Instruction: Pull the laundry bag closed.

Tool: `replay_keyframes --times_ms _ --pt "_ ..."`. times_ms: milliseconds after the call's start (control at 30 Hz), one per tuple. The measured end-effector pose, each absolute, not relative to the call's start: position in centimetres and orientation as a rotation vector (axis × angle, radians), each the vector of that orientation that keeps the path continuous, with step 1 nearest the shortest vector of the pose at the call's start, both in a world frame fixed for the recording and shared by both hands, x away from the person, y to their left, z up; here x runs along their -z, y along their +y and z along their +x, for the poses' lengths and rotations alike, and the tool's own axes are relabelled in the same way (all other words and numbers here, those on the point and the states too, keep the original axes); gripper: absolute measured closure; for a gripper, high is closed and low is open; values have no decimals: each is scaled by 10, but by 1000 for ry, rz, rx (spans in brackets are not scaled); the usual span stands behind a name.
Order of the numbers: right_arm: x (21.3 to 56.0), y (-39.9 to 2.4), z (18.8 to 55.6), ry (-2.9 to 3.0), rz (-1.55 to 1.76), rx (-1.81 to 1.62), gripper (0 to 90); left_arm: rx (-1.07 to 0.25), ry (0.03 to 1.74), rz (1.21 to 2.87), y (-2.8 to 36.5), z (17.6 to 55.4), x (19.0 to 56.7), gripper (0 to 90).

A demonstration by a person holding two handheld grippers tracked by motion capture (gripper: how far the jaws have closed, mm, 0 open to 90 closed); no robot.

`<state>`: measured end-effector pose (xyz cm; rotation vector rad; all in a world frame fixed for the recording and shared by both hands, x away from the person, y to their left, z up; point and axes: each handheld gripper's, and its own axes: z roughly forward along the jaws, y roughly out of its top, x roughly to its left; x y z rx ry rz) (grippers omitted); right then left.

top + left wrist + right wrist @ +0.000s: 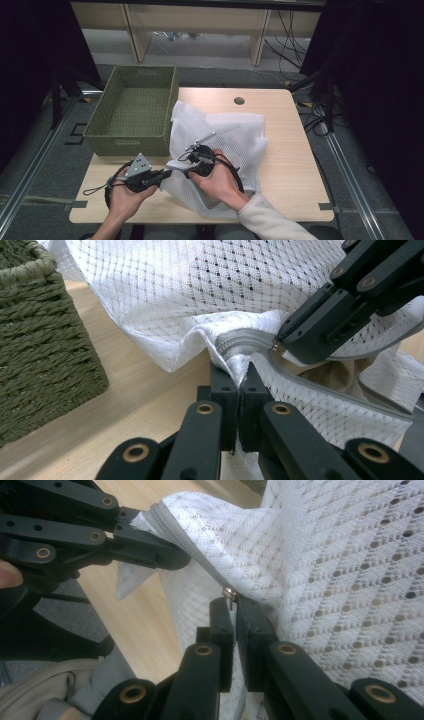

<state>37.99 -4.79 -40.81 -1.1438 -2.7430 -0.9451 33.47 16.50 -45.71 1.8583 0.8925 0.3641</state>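
A white mesh laundry bag (225,135) lies crumpled on the wooden table (295,165). My left gripper (170,173) is shut on the bag's corner at the end of its grey zipper (240,347); in the left gripper view the jaws (239,377) pinch the fabric (200,280). Just right of it, my right gripper (192,167) is shut on the small metal zipper pull (229,592), with the mesh (350,555) behind. The right gripper (325,325) reaches in from the upper right onto the pull (275,346). The left gripper (150,545) holds the bag's edge at the upper left. Tan cloth (340,375) shows inside the bag.
A green woven basket (125,142) stands at the table's back left, touching the bag's left edge; its wall (40,350) is close on the left. A round cable hole (239,100) sits near the far edge. Bare tabletop lies to the right of the bag.
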Motion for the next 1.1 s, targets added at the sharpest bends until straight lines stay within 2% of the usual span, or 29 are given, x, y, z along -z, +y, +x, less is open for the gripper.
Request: replay_keyframes --times_ms 1100 --pt "399 -73 368 -2765 -1198 875 873 -388 947 1841 175 340 464 884"
